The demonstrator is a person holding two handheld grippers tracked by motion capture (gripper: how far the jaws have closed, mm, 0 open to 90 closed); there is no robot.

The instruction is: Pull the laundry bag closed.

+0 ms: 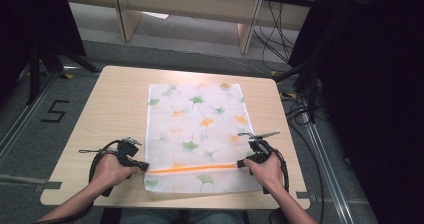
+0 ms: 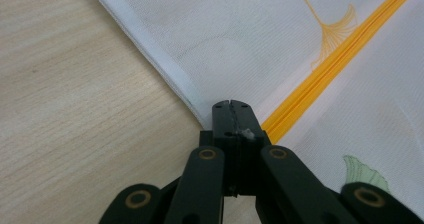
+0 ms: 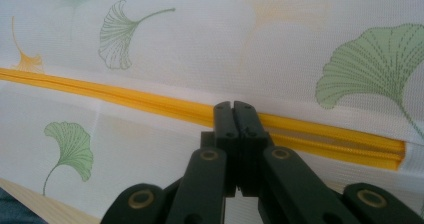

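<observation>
We see a white mesh bag (image 1: 196,134) with ginkgo leaves lying flat in the middle of the table (image 1: 115,104), its orange zipper (image 1: 192,168) toward six o'clock. Our left gripper (image 1: 145,165) rests at the zipper's nine o'clock end and our right gripper (image 1: 241,162) at its three o'clock end. Both have jaws pressed together, and we cannot tell if they pinch fabric.

One marking reads — a black "5" (image 1: 55,111) on the floor (image 1: 30,149).
</observation>
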